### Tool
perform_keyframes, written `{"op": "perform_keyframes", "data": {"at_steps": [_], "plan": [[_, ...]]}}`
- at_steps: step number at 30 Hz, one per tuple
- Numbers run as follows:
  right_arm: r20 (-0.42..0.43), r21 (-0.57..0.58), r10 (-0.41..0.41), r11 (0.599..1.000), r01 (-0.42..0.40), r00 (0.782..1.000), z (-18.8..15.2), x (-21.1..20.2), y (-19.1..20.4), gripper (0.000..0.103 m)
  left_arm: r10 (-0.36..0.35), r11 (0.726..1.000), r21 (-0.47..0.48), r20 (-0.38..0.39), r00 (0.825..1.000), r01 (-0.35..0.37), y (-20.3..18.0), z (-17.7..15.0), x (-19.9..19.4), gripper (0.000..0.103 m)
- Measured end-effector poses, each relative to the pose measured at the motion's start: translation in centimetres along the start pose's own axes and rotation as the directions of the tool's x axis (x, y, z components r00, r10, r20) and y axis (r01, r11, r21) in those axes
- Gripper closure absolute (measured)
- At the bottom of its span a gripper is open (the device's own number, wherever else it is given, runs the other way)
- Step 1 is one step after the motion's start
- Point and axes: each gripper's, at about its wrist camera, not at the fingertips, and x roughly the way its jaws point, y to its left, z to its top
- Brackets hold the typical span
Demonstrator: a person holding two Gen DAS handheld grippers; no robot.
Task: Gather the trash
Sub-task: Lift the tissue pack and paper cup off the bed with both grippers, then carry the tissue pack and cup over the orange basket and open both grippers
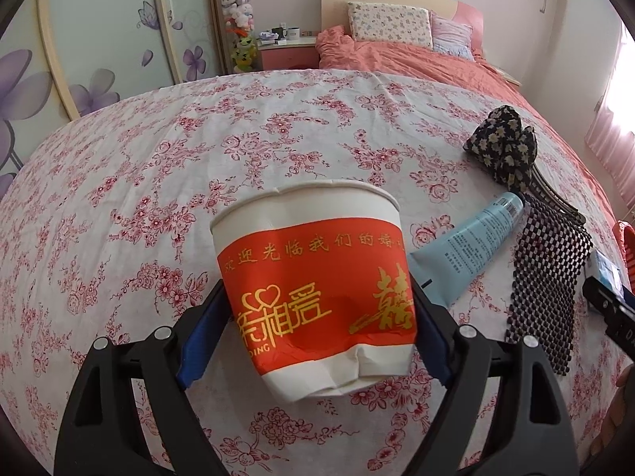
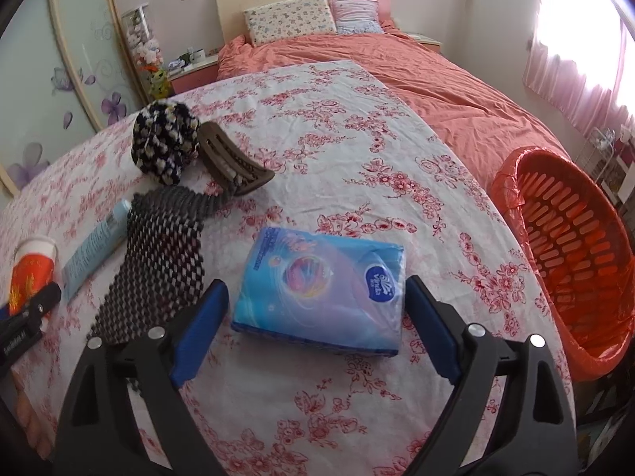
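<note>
Nothing has gone into the red bin (image 2: 571, 261) yet; it stands at the right edge of the flowered cloth (image 2: 357, 150), its inside apparently bare. The left gripper (image 1: 317, 341) is spread around a dented paper cup (image 1: 313, 289), pads close on both sides; whether they press is unclear. The right gripper (image 2: 317, 329) is spread around a blue tissue pack (image 2: 321, 289), not touching. A tube (image 1: 468, 250), a mesh mat (image 2: 158, 261) and a hair clip (image 2: 234, 162) lie left of the pack.

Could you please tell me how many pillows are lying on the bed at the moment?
2. A floral-print pillow leans against the headboard, and a pink striped pillow sits right beside it, toward the window side. Others may be hidden beneath the quilt.
</note>
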Motion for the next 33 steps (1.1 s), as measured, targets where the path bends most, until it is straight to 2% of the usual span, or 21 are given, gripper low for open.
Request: {"op": "perform_keyframes", "data": {"at_steps": [1,3,5,12,19,25,33], "plan": [[0.002,0.01,-0.003,1.0,0.003,1.0,0.1,0.0,0.0,0.016,0.001,1.0,0.0,0.0,1.0,-0.001,0.0,0.0,0.0,0.02],[0.007,0.014,-0.027,1.0,0.027,1.0,0.1,0.0,0.0,0.027,0.003,1.0,-0.002,0.003,1.0,-0.003,0.1,0.0,-0.1,0.023],[0.015,0.026,-0.011,1.0,0.011,1.0,0.1,-0.2,-0.3,0.028,-0.002,1.0,-0.003,0.009,1.0,0.002,0.0,-0.1,-0.2,0.027],[0.041,0.059,0.023,0.998,-0.025,0.999,0.0,-1.3,-1.8,0.029,-0.012,1.0,-0.023,0.03,0.999,0.013,0.4,0.0,-0.9,0.028],[0.112,0.039,0.036,0.998,-0.04,0.993,0.3,-4.4,-2.1,0.029,-0.021,1.0,-0.012,0.081,0.996,0.022,-0.5,0.5,-3.6,0.028],[0.185,0.018,0.047,0.999,-0.051,0.982,0.0,-7.9,-2.6,0.029,-0.043,0.998,0.042,0.143,0.989,0.038,-2.8,0.9,-6.8,0.027],[0.275,0.022,0.039,0.999,-0.047,0.961,-0.2,-12.4,-5.0,0.029,-0.097,0.99,0.115,0.196,0.976,0.076,-6.5,1.2,-10.0,0.027]]}}
